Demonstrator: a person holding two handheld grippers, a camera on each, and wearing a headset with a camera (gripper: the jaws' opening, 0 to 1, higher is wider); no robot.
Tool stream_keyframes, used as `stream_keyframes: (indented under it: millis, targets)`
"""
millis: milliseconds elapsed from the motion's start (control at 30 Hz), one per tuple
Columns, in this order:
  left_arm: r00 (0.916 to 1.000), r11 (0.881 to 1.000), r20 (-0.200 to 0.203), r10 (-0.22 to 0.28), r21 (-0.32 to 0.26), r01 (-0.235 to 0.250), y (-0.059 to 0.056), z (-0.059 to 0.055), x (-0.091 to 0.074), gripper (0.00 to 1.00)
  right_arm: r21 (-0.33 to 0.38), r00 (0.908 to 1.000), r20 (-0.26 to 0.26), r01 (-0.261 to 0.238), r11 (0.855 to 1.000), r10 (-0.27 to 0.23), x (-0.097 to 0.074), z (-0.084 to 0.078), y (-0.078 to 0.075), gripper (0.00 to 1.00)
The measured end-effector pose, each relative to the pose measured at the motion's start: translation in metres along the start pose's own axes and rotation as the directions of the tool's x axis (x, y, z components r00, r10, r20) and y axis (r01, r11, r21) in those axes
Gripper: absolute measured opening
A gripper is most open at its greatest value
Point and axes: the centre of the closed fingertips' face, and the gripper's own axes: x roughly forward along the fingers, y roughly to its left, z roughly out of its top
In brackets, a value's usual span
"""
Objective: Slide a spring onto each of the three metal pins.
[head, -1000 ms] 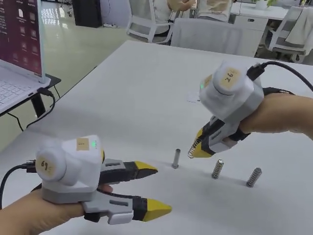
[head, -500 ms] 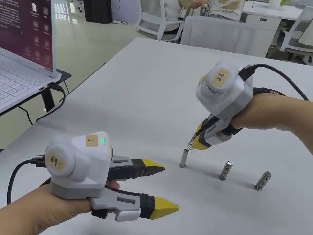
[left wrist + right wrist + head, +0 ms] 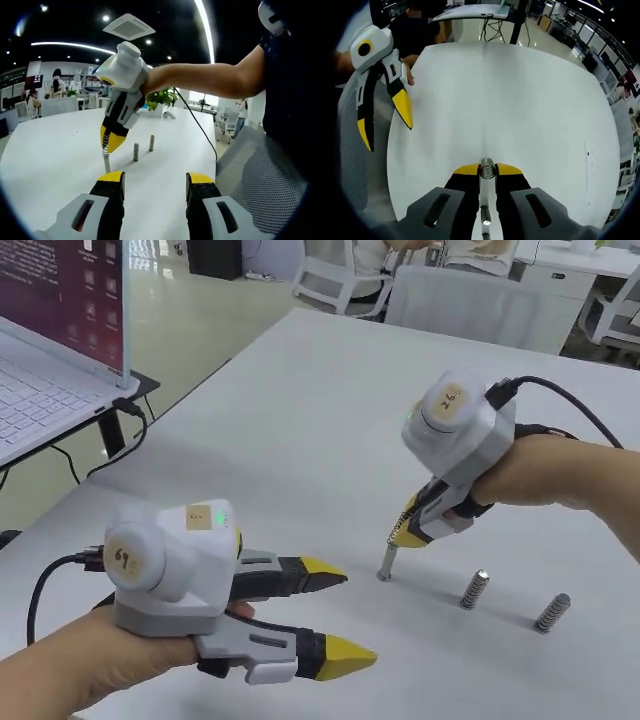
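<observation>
The right gripper [image 3: 408,536] is clamped on a small coiled steel spring [image 3: 487,169] and holds it slanted just over the top of a bare metal pin [image 3: 385,564]. That pin stands upright on the white worktop [image 3: 280,420]. I cannot tell whether the spring touches it. To the right, well apart, a second pin [image 3: 474,590] and a third pin [image 3: 551,613] each wear a grey coil. The left gripper [image 3: 336,610] hovers near, its yellow-tipped jaws apart and holding nothing.
</observation>
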Motion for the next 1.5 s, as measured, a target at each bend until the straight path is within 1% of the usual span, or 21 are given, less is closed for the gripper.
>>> stream_keyframes:
  millis: [167,433,667,833,933,1167,1400,1500]
  targets:
    - [1.0000,1.000,0.003,0.003,-0.002,-0.003,0.001,0.000,0.000,0.43,0.004,0.9997,-0.022,-0.013,1.000,0.013,0.006,-0.004,0.002,0.09]
    - [0.9999,1.000,0.008,0.005,-0.003,-0.005,0.002,0.001,0.000,0.43,0.014,0.9986,-0.041,-0.031,0.999,0.032,0.018,-0.007,0.003,0.09]
    - [0.9999,1.000,0.008,0.008,-0.004,-0.008,0.001,0.002,0.000,0.43,0.023,0.9975,-0.061,-0.035,0.999,0.036,0.028,-0.011,0.002,0.09]
    - [0.9999,1.000,0.010,0.010,-0.004,-0.010,0.001,0.003,0.001,0.43,0.031,0.9968,-0.071,-0.033,0.999,0.035,0.035,-0.014,0.004,0.09]
    - [0.9999,1.000,0.011,0.011,-0.003,-0.011,0.001,0.003,0.001,0.43,0.037,0.9959,-0.079,-0.041,0.998,0.044,0.040,-0.016,0.006,0.09]
    - [0.9999,1.000,0.010,0.011,-0.004,-0.011,0.001,0.003,0.001,0.43,0.041,0.9952,-0.081,-0.052,0.998,0.055,0.047,-0.018,0.012,0.09]
    - [0.9999,1.000,0.009,0.011,-0.004,-0.010,0.000,0.003,0.000,0.43,0.041,0.9950,-0.083,-0.052,0.998,0.055,0.053,-0.019,0.018,0.09]
    - [0.9999,1.000,0.009,0.011,-0.005,-0.011,0.000,0.003,0.000,0.43,0.045,0.9956,-0.077,-0.051,0.998,0.054,0.052,-0.017,0.019,0.09]
